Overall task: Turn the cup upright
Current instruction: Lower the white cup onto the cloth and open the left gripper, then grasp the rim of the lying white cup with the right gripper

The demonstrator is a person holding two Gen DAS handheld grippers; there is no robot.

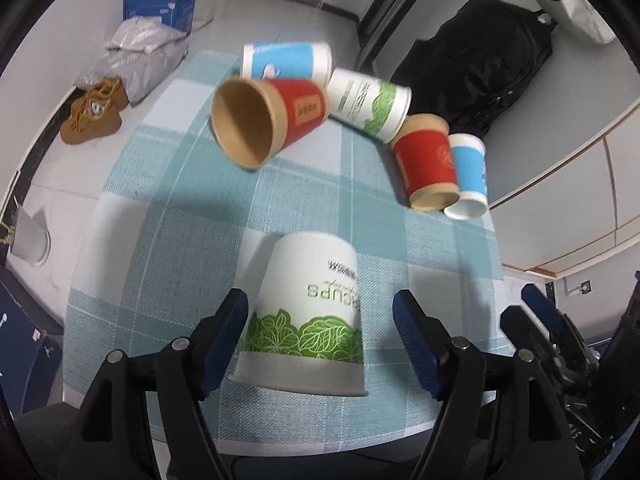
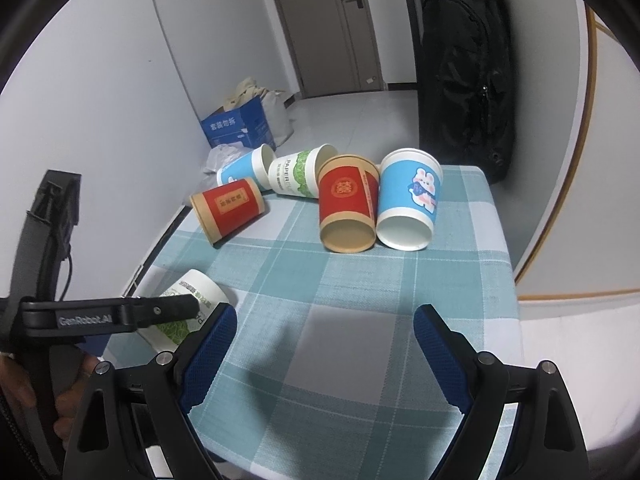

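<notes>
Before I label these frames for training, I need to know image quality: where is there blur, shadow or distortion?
Left wrist view: motion blur smears the far cups, notably the red cup; the near green-leaf cup is sharper; a soft shadow lies on the checked tablecloth. Right wrist view: sharp, with the hand-held gripper shadowing the cloth. Both: fisheye bending, dark corners.
</notes>
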